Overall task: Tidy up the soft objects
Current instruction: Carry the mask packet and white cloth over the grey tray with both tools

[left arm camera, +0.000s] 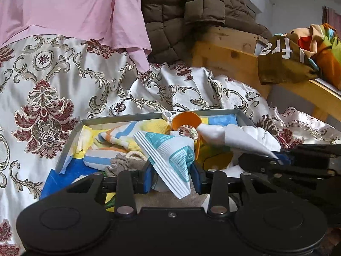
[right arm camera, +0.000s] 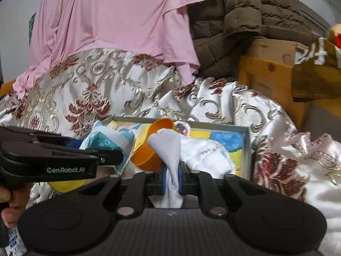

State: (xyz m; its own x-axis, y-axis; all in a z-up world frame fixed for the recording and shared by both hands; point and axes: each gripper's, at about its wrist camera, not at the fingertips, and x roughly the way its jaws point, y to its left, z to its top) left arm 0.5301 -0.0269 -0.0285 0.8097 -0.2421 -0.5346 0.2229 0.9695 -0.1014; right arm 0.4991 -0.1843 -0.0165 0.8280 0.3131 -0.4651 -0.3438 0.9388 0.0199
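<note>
Looking along the left hand-held gripper (left arm camera: 172, 178), its blue pads are pressed on a folded white and teal packet (left arm camera: 168, 157), which stands between them and sticks up above a shallow grey tray (left arm camera: 70, 140). The tray lies on a patterned satin bedspread (left arm camera: 53, 89), not on a desk, and holds striped socks (left arm camera: 115, 136), a beige knitted piece (left arm camera: 125, 163) and an orange cup (left arm camera: 187, 120). A mid-body grip keeps the floppy packet from unfolding, and it appears held over the tray so it can be laid among the other soft items. The right hand-held gripper (left arm camera: 277, 157) reaches in from the right with a white sock (left arm camera: 215, 133) whose free end lies across the cup.

From the right wrist, the right hand-held gripper (right arm camera: 171, 178) is nearly shut, pinching the white sock (right arm camera: 168, 147) at its middle; the toe end rises over the rim of the orange cup (right arm camera: 149, 149), and more white cloth (right arm camera: 204, 155) lies in the tray (right arm camera: 247, 140) just beside it. The pinch gathers the thin fabric into one bundle, which I judge eases sorting. The left hand-held gripper (right arm camera: 119, 156) enters from the left with the packet (right arm camera: 108, 143), a person's fingers (right arm camera: 8, 204) on its handle. Both soft items are over the tray, neither yet released.
</note>
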